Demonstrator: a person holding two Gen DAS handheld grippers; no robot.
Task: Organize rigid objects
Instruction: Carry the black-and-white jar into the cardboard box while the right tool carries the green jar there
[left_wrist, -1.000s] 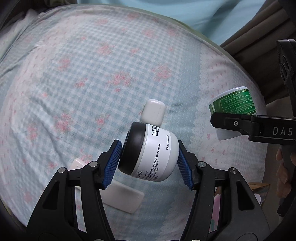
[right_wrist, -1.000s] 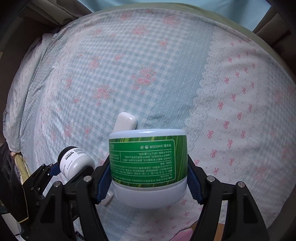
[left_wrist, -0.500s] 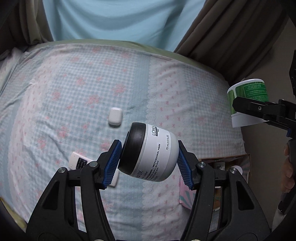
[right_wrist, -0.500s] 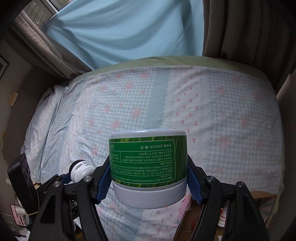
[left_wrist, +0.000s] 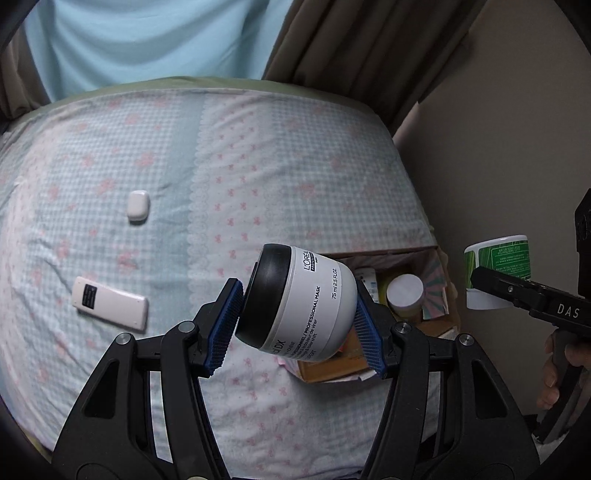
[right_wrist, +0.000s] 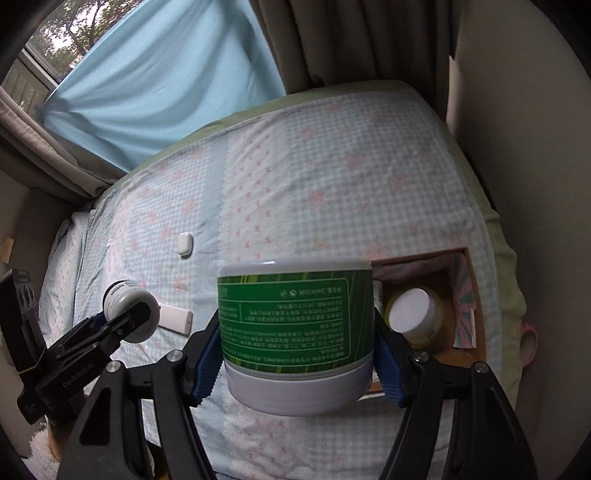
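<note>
White mask jar (left_wrist: 306, 302), black lid, tilted, pinched between blue pads of left gripper (left_wrist: 301, 325), held above bed (left_wrist: 258, 177). Green-label jar (right_wrist: 295, 325), inverted, label upside down, pinched in right gripper (right_wrist: 295, 354). Cardboard box (right_wrist: 469, 295) at bed's edge largely hidden behind both jars; yellow jar with white lid (right_wrist: 412, 312) visible inside, other contents unclear. On bedspread, well apart: white earbud case (left_wrist: 137, 205), white remote (left_wrist: 110, 303). Curtains (left_wrist: 129, 40) behind.
</note>
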